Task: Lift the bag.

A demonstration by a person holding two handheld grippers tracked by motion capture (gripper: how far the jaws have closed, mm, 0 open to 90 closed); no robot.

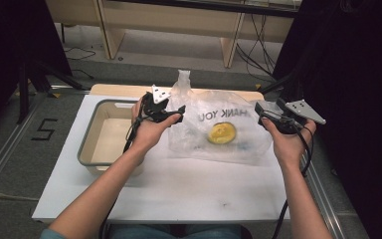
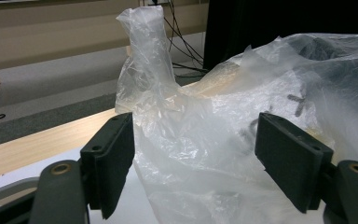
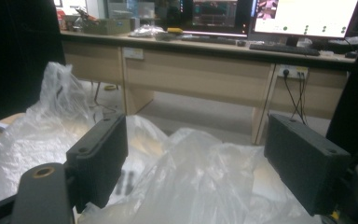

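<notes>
One plastic bag (image 1: 219, 127), two grippers (image 1: 171, 115) (image 1: 271, 119), one tub (image 1: 92, 144)

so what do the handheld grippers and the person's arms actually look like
Both are black handheld tools. The left gripper and the right gripper each carry a grey three-cornered plate with small holes on top and trail a black cable. Their jaws are flat, rectangular, matte black pads on arms with brass-coloured eyelets. Forearms are bare; a teal sleeve edge shows.

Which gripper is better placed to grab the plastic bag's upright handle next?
Left, probably. The left gripper sits open at the plastic bag just below its upright handle, film already between its jaws. The right gripper, also open, is at the bag's far edge.
</notes>
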